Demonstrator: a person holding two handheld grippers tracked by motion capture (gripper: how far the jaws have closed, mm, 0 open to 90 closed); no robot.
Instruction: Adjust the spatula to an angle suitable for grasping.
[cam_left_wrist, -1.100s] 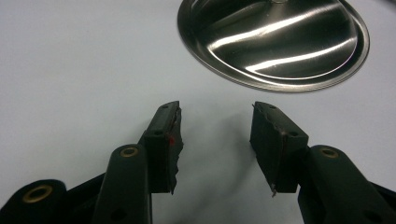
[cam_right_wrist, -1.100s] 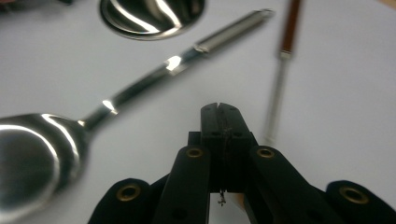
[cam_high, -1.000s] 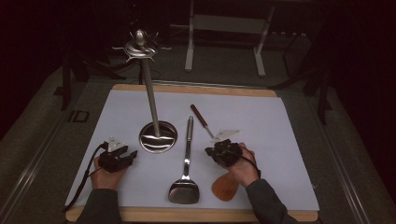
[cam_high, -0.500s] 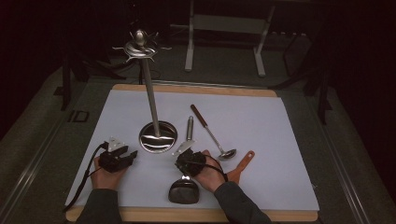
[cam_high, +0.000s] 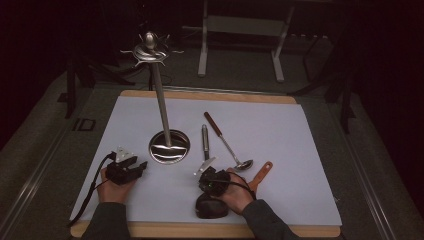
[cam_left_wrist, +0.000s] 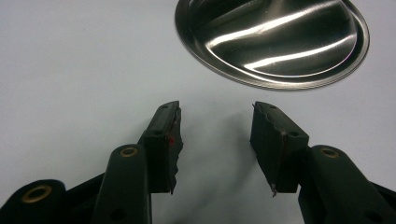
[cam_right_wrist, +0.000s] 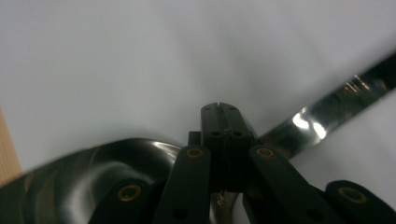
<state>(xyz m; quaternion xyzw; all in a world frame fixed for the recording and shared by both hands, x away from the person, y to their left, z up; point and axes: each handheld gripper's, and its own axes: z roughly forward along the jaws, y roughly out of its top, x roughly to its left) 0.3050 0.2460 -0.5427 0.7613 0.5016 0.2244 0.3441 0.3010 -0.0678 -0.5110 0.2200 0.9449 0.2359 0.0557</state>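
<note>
High view, from near to far: right gripper (cam_high: 212, 181) low at the front of the white mat (cam_high: 300, 150), over the flat shiny metal turner with a black blade (cam_high: 210, 207). Jaws pressed tight together, nothing between them. Right gripper view: closed jaws just above the dark blade, silver handle (cam_right_wrist: 336, 109) running off to the right. Touching or not, hard to tell. Left gripper (cam_high: 131, 167) resting on the mat, well apart to the left. Left gripper view: jaws wide open, holding nothing, pointed at the round shiny metal base (cam_left_wrist: 273, 39). Orange wooden spatula (cam_high: 261, 172) just beside the right hand. Small silver ladle with a dark red handle (cam_high: 226, 142) behind it. Farther back, tall metal stand with hooks on top (cam_high: 159, 95).
</note>
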